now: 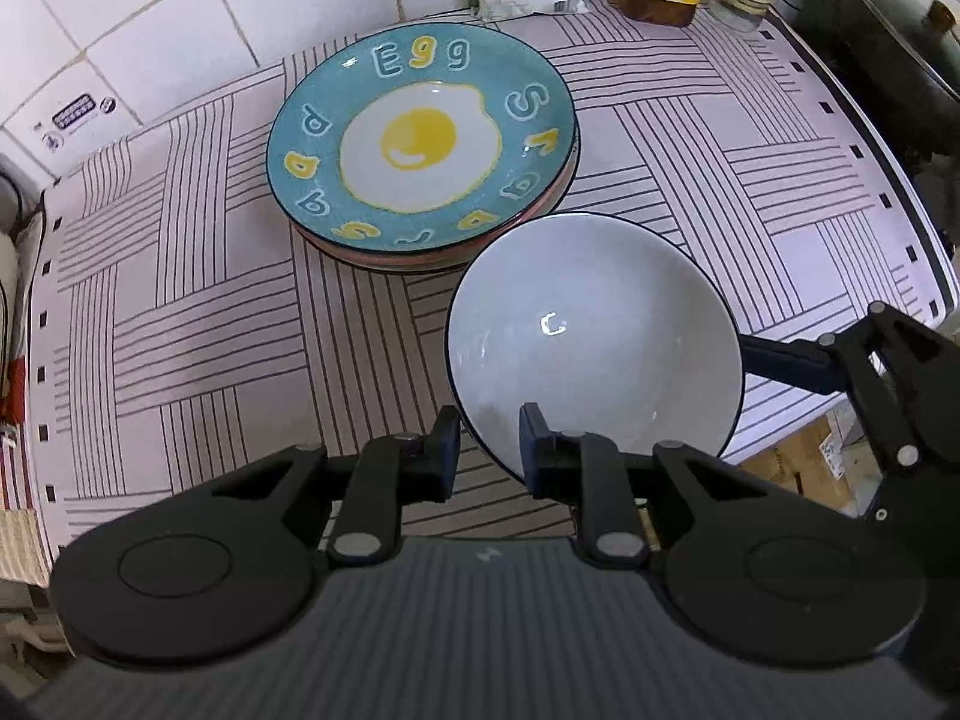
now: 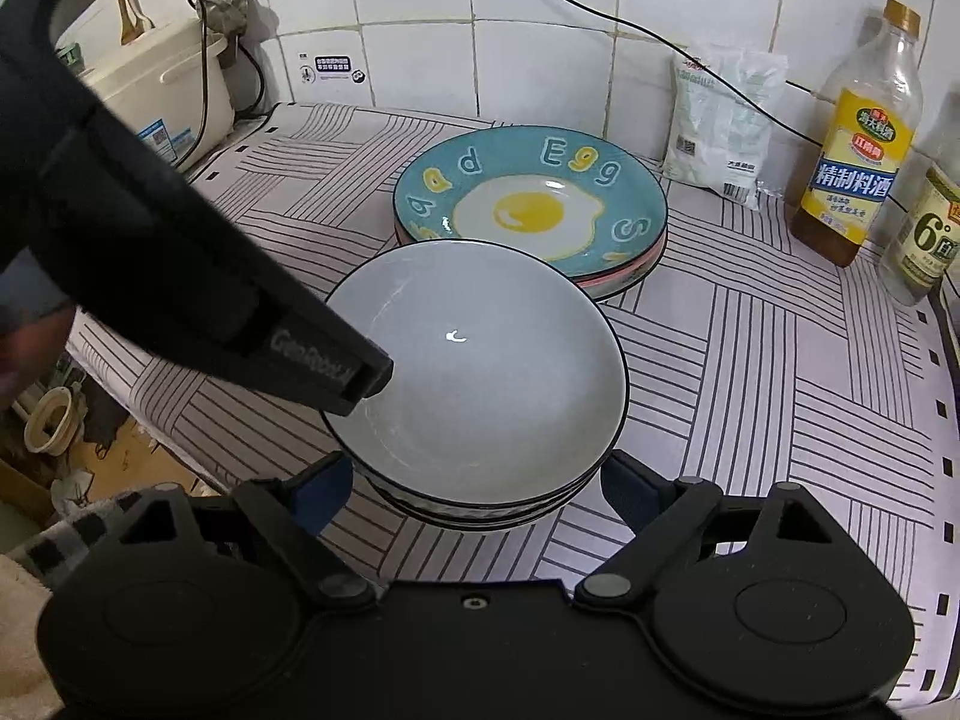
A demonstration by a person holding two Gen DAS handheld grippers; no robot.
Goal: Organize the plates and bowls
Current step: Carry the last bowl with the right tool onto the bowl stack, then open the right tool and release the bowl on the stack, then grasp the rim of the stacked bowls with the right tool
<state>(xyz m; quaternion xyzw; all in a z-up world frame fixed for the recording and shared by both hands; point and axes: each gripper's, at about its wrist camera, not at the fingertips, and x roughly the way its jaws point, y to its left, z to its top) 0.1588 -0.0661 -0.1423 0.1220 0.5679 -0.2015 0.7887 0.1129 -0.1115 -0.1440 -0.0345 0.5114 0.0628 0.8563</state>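
Stacking looks to be the step in hand: the left gripper (image 1: pixel 489 444) pinches the near rim of the grey bowl (image 1: pixel 591 336), one finger inside and one outside, and in the right wrist view that bowl (image 2: pixel 480 360) sits on top of other bowls (image 2: pixel 480 513) whose rims show just beneath it; the right gripper (image 2: pixel 477 489) stands spread wide on either side of this bowl stack, its fingers apart from the rims; the stack rests on the striped cloth (image 1: pixel 180 330) near the table's front edge, just in front of the egg plate (image 1: pixel 420 138), which tops its own pile of plates; the next move likely calls for the left claw to let go cleanly without tipping the bowl, once it is seated level.
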